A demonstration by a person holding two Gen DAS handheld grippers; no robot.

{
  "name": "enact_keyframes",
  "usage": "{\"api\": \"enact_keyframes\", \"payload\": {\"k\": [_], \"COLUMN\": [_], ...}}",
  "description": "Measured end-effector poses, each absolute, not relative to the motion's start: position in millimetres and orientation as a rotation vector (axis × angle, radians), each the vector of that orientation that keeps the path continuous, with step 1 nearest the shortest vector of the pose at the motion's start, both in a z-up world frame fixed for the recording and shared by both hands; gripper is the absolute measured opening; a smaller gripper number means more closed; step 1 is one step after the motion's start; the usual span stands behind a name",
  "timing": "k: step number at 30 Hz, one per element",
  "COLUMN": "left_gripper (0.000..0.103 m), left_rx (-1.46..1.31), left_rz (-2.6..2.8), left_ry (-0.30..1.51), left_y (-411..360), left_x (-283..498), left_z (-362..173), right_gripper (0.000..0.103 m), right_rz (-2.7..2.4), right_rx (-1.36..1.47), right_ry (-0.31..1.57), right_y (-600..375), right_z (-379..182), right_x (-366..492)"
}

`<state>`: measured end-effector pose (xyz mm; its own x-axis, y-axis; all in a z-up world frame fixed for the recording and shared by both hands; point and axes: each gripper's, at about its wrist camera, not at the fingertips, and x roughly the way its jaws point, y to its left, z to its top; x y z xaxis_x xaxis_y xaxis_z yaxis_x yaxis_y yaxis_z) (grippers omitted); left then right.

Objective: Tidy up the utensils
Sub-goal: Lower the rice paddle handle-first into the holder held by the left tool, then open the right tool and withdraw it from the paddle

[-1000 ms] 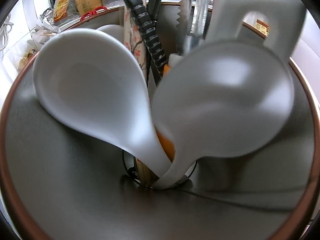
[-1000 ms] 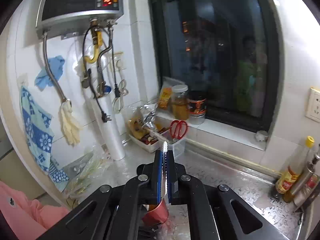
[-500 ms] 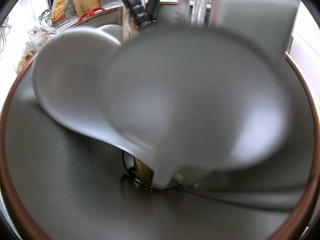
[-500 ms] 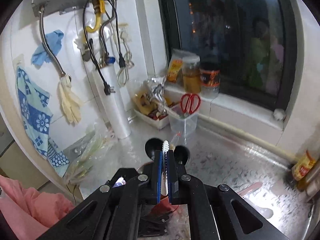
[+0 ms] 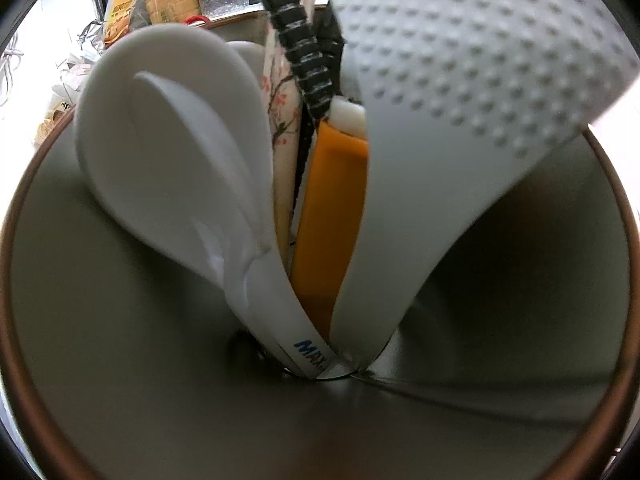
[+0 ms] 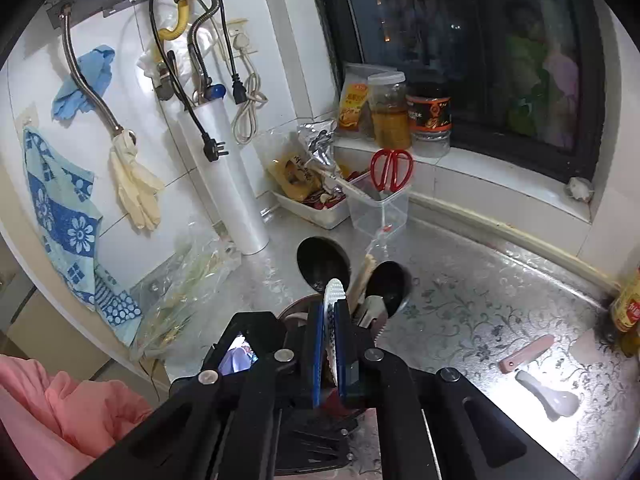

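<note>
White plastic fills the left wrist view: a dimpled white rice paddle drops from the upper right into a steel utensil holder with a copper-coloured rim, its handle reaching the bottom at lower centre beside a smooth white rice spoon at the left and an orange-handled tool between them. No left fingers show here, so whether they grip the holder cannot be told. In the right wrist view, the right gripper at lower centre has its blue-padded fingers pressed narrow on the paddle's dimpled blade, above the holder, where two black ladles stick up. At the lower right a pale ceramic soup spoon and a pink-handled tool lie loose on the patterned steel worktop. The step looks like seating the paddle; next the fingers should part, lift clear, then go for the loose spoon.
</note>
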<state>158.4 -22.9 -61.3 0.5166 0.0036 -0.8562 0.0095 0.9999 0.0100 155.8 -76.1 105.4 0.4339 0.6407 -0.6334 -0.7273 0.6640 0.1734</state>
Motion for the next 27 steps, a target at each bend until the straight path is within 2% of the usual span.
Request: {"api": "enact_keyframes", "payload": {"k": [13, 22, 23, 25, 27], "left_gripper": [0.090, 0.090, 0.090, 0.090, 0.090], "left_rx": [0.017, 0.018, 0.018, 0.018, 0.016], "left_rz": [0.006, 0.009, 0.009, 0.010, 0.011], "left_ry": [1.028, 1.029, 1.029, 1.029, 1.030], "left_y": [-26, -27, -27, -31, -30], "left_x": [164, 166, 164, 162, 164], "left_z": [-62, -62, -62, -61, -61], "right_gripper": [0.010, 0.010, 0.014, 0.034, 0.036], "right_rz": [0.873, 0.861, 0.847, 0.811, 0.759], "right_rx": [-0.102, -0.072, -0.058, -0.033, -0.014], "right_ry": [0.740, 0.651, 0.640, 0.635, 0.643], "right_y": [-75, -93, -99, -110, -121], "right_z": [102, 127, 129, 129, 126], "right_x": [156, 143, 143, 144, 148]}}
